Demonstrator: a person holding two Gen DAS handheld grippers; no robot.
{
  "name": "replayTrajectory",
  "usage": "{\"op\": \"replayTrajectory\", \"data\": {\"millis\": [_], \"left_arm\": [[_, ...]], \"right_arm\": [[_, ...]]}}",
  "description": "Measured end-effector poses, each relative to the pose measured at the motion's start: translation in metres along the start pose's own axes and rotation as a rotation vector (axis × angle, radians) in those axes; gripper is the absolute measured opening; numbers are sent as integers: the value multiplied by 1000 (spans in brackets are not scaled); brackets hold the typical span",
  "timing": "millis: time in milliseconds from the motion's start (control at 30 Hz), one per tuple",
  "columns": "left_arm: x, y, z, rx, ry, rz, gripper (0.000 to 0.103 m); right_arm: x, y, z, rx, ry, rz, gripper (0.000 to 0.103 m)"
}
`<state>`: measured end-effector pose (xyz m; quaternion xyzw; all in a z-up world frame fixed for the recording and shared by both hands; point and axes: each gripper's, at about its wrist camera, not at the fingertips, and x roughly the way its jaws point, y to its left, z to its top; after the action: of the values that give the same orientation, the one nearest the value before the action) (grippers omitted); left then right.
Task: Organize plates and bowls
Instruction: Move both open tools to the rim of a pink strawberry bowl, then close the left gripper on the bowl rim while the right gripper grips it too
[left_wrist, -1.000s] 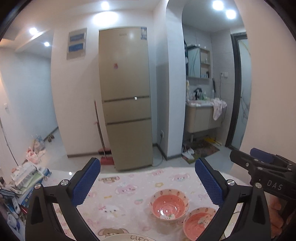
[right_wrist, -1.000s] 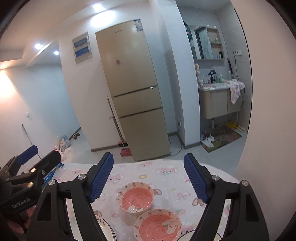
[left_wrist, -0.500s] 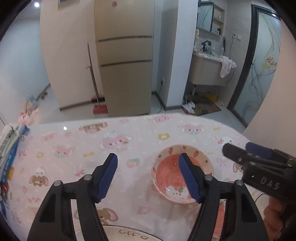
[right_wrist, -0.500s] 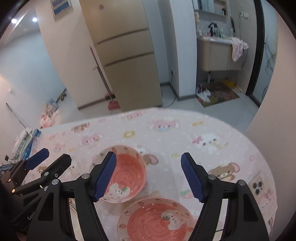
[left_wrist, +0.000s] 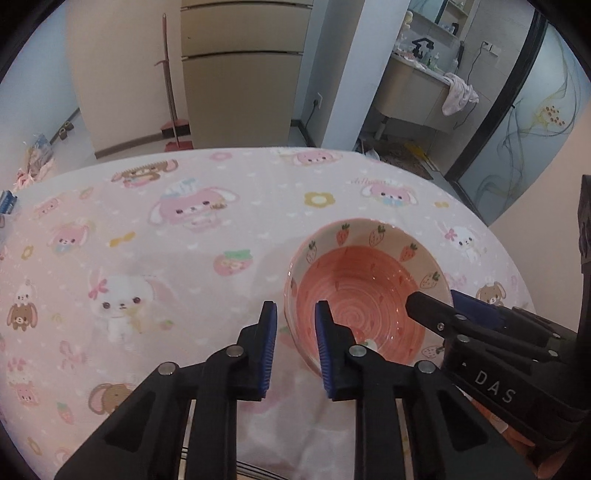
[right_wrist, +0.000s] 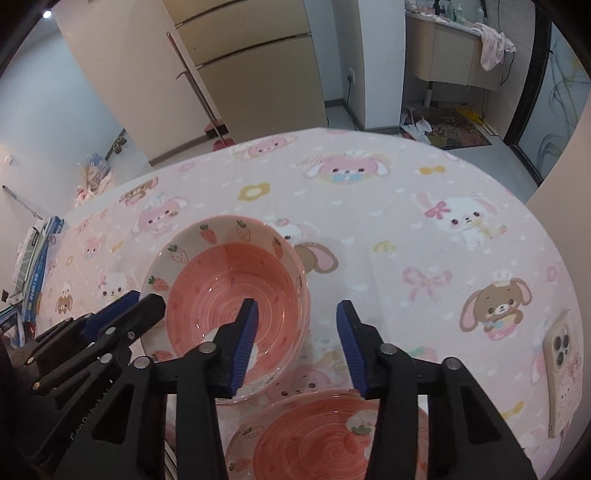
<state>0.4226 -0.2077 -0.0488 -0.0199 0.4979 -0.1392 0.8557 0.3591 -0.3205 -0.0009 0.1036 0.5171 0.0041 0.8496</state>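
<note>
A pink bowl with strawberries on its rim stands on the pink cartoon tablecloth. My left gripper straddles the bowl's left rim, one pad inside and one outside. Its jaws are closing, and a small gap still shows. My right gripper straddles the right rim of the same bowl; its jaws are closing too, with a wider gap. Each gripper shows in the other's view: the right gripper and the left gripper. A second pink bowl lies nearer, partly hidden.
A phone in a pale case lies at the table's right edge. Boxes and books are stacked past the left edge. A beige fridge and a broom stand beyond the table.
Both grippers have dropped toward the table and tipped downward. Their jaws have narrowed from wide open. They now stand over opposite rims of the far bowl.
</note>
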Motion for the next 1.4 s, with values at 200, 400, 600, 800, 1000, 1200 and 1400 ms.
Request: {"op": "replayTrajectory", "data": {"millis": [200,400,600,800,1000,1200,1400], "left_arm": [[13,4,-2,-39,-4,-2,20],[19,1,-4,-41,17,-30,17],[32,-3,-7,-48,81,-24,18],[28,-4,-9,-43,59,5,16],[0,-7,-6,-35,-26,-15,16],[-51,-17,-6,-7,-138,-9,16],[-97,-23,-5,8,-207,-35,16]], "right_arm": [[20,-1,-2,6,40,-20,22],[20,-1,-2,3,35,20,13],[22,4,-4,-18,19,15,11],[17,2,-4,6,8,56,9],[-6,8,-3,-4,-56,59,9],[-48,12,-1,-14,-146,96,9],[-89,20,-7,-38,-235,95,10]]}}
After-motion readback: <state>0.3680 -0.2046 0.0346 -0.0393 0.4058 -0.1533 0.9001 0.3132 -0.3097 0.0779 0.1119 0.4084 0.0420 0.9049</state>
